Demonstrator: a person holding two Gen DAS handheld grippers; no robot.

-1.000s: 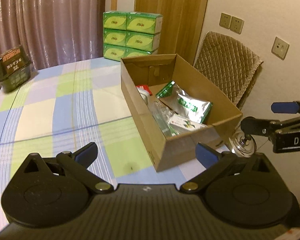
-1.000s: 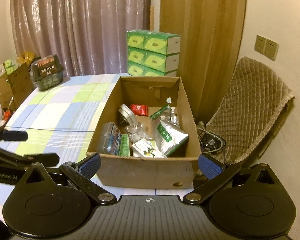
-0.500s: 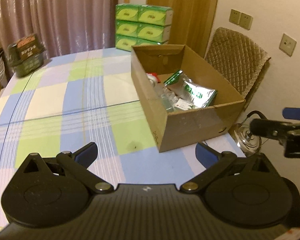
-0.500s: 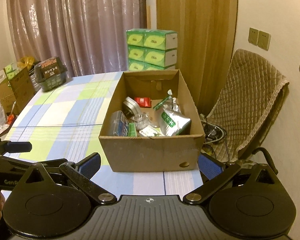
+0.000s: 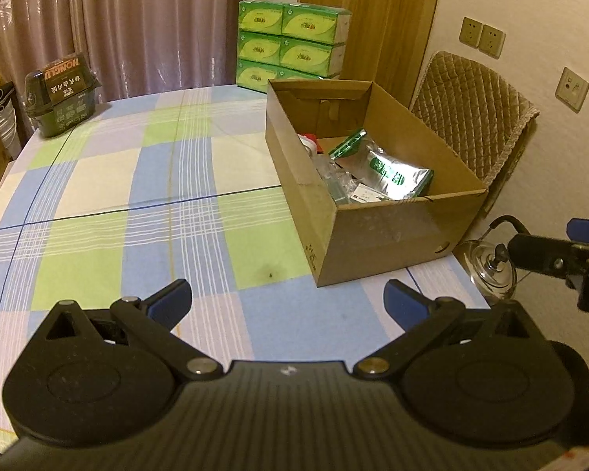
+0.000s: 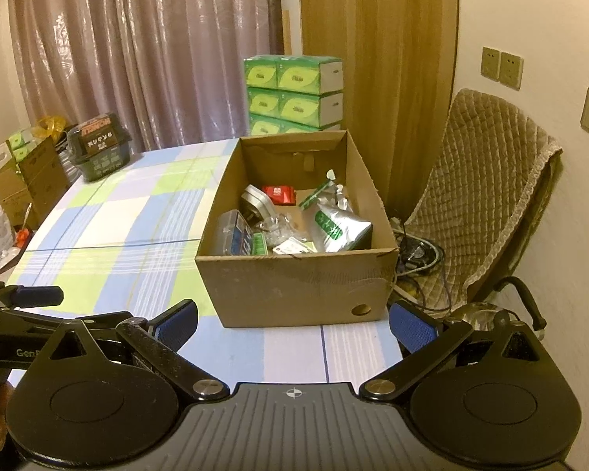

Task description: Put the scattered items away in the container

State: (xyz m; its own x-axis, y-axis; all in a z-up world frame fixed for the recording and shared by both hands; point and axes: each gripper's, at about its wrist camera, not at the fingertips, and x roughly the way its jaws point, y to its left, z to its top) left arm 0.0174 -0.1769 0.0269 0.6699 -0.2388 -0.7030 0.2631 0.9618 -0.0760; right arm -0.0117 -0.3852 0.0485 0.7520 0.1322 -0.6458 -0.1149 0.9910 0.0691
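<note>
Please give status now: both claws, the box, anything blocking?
Left claw open, empty. Right claw open, empty. Cardboard box on tablecloth, items inside. Nothing blocking.

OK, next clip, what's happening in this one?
A person holds two handheld grippers over a checked tablecloth. The left gripper and right gripper are both open and empty, short of the cardboard box. The box already holds the silver pouch, a red packet and other small items. The tidying looks essentially finished.
</note>
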